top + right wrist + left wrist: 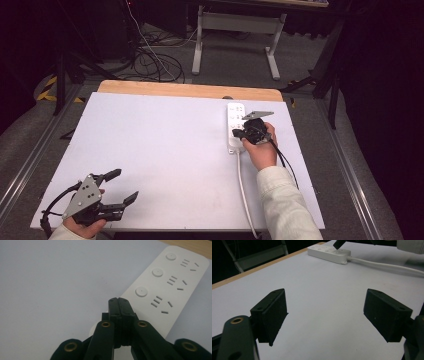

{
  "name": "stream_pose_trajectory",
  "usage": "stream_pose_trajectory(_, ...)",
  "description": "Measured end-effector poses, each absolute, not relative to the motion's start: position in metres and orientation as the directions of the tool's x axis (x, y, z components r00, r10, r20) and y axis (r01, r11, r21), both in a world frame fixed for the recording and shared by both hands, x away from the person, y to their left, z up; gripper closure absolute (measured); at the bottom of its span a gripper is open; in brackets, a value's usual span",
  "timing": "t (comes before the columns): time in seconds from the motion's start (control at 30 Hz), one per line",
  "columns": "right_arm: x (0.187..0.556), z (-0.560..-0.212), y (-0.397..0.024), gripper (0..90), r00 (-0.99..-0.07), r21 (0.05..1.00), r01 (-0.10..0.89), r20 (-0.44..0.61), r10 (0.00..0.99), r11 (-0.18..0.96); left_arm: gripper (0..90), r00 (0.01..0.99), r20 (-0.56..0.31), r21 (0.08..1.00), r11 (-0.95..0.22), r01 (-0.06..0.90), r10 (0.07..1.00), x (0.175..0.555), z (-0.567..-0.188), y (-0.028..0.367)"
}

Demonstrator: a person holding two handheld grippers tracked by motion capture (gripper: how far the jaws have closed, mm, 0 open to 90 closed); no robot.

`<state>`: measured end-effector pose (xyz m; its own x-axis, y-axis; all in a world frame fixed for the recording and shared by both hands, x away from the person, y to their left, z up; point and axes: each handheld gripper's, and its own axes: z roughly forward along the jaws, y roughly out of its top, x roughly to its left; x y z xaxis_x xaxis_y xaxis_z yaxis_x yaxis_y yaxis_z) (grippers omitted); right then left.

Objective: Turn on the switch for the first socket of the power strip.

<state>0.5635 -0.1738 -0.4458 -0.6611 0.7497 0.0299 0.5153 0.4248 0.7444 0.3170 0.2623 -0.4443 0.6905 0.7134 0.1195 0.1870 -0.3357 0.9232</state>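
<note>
The right gripper (119,305), its jaws pressed together on nothing, hovers over the near end of the white power strip (160,290). The left gripper (116,189) rests spread wide above the surface (165,150).

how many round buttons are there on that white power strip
3, in a row along one side of the power strip: nearest the shut right claw at, middle, farthest. None look hidden.

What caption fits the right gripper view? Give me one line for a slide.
Right gripper, jaws shut with nothing between them, poised over the near end of a white power strip with three round buttons.
</note>
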Motion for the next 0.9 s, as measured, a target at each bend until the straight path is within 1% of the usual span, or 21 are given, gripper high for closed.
stream_pose_trajectory(0.3,0.567,-0.451,-0.172,90.0,-0.648,0.746,0.525,0.04,0.76,0.409,19.7,0.688,0.122,0.923,-0.336,0.187,0.716,0.317,-0.444,0.262)
stream_pose_trajectory(0.77,0.567,-0.455,-0.168,90.0,-0.644,0.741,0.512,-0.004,0.765,0.435,19.7,0.688,0.118,0.922,-0.336,0.191,0.716,0.317,-0.445,0.262)
stream_pose_trajectory(0.9,0.567,-0.456,-0.169,90.0,-0.645,0.746,0.509,0.002,0.764,0.428,19.7,0.689,0.119,0.921,-0.339,0.192,0.715,0.317,-0.444,0.262)
